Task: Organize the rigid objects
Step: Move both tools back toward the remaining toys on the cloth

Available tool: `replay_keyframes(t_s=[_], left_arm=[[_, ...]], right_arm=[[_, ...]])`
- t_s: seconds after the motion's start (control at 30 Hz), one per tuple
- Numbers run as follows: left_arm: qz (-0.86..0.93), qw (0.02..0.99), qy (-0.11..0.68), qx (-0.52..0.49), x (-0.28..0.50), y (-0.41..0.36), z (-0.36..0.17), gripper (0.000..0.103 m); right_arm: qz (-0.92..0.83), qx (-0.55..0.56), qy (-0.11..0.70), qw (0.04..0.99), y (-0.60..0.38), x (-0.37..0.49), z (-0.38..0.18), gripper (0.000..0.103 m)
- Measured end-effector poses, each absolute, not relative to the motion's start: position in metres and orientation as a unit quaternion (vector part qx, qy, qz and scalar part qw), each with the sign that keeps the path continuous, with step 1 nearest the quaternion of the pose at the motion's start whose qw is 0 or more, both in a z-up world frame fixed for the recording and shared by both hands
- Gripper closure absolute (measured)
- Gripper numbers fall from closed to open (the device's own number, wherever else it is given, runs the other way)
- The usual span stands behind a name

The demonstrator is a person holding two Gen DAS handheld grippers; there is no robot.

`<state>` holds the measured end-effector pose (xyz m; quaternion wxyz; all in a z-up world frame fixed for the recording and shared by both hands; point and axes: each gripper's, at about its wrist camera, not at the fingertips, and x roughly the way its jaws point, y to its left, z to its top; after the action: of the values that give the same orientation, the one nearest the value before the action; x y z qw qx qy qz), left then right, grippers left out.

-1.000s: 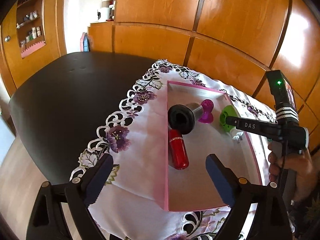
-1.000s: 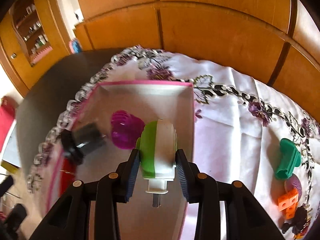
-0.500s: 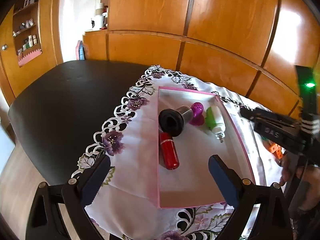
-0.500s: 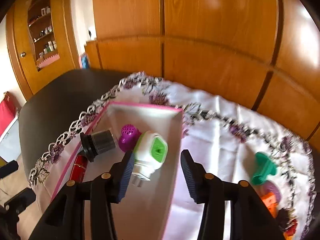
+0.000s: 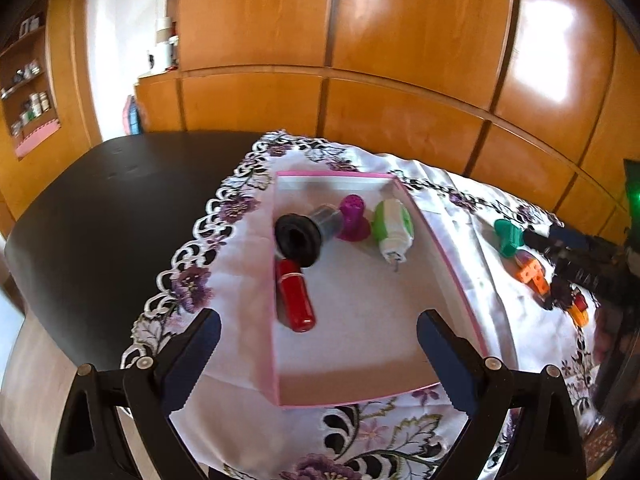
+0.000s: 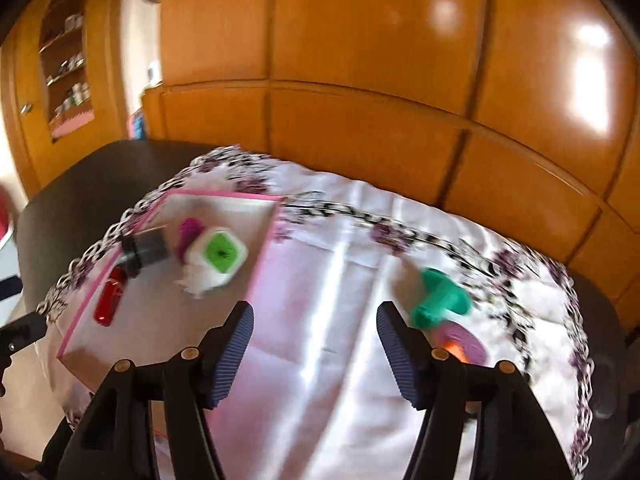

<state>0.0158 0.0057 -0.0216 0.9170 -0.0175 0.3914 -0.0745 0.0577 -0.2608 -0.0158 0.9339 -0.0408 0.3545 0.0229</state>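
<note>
The green-and-white plug-in device [image 5: 392, 226] lies on its side inside the pink-rimmed tray [image 5: 452, 276], near the tray's far right wall, ahead of our left tool [image 5: 318, 354] and ahead and to the left of our right tool [image 6: 316, 346]. Just left of it in the tray we see a magenta knob [image 5: 352, 218], then a black-and-grey cylinder [image 5: 304, 232], and nearer us a red tube [image 5: 295, 298] lying lengthwise by the left wall. Our left tool stands wide open over the tray's near end with nothing between its blue pads. Our right tool is opening, and only bare tablecloth [image 6: 332, 276] shows between its pads. Just beyond its right pad lies a teal T-shaped piece [image 6: 438, 300], and close by a purple disc [image 6: 462, 340] with something orange at its edge; the blur hides what that is. The dark surface [image 5: 120, 208] extends to the left of the cloth, with wooden cabinet doors [image 5: 400, 40] behind.
</note>
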Motion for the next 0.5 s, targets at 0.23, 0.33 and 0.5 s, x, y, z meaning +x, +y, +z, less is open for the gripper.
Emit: replay_keyframes(t_s=[0.23, 0.33, 0.5], left_arm=[[-0.118, 0.909, 0.401, -0.011, 0.020, -0.021, -0.021, 0.004], [-0.151, 0.903, 0.401, -0.004, 0.022, -0.038, -0.017, 0.002], [-0.208, 0.891, 0.404, 0.002, 0.031, -0.076, -0.009, 0.000]], right_arm=[[-0.098, 0.030, 0.326, 0.940, -0.370, 0.048, 0.007, 0.039], [-0.153, 0.080, 0.324, 0.930, -0.425, 0.043, 0.004, 0.039], [-0.206, 0.209, 0.330, 0.897, -0.492, 0.025, -0.021, 0.038]])
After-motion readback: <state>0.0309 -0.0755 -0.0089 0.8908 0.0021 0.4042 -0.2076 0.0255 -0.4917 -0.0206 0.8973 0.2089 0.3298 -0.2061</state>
